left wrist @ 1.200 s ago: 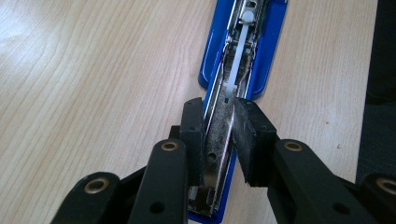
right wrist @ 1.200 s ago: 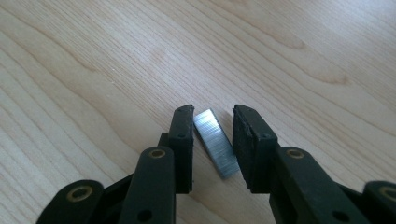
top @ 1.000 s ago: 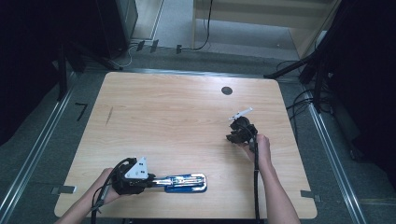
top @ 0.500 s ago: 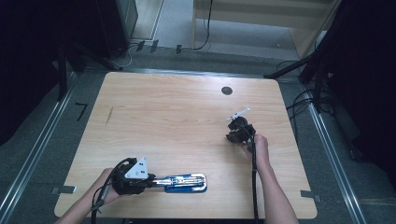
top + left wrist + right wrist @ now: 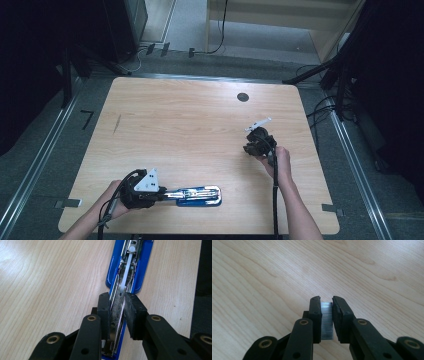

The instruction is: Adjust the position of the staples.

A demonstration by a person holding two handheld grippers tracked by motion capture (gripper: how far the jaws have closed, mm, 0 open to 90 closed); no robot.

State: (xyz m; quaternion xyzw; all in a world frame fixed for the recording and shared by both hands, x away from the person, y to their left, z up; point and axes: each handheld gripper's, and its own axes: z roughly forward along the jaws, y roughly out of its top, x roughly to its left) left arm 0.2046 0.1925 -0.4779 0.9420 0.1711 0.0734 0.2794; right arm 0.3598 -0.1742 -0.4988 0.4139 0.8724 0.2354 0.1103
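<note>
Gripping stapler [image 5: 197, 195] nr front edge; staple strip [image 5: 327, 320] pinched mid-table.

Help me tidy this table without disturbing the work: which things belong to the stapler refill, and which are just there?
In the job:
- open blue stapler, clamped by the left gripper
- strip of staples, pinched in the right gripper

Just there:
- round dark cable hole in the table
- cables on the floor

stapler [image 5: 196, 195] at table's [image 5: 190, 125] near edge, staple strip [image 5: 326, 320] far right

Wooden table [image 5: 190, 125] bearing blue stapler [image 5: 197, 196].
</note>
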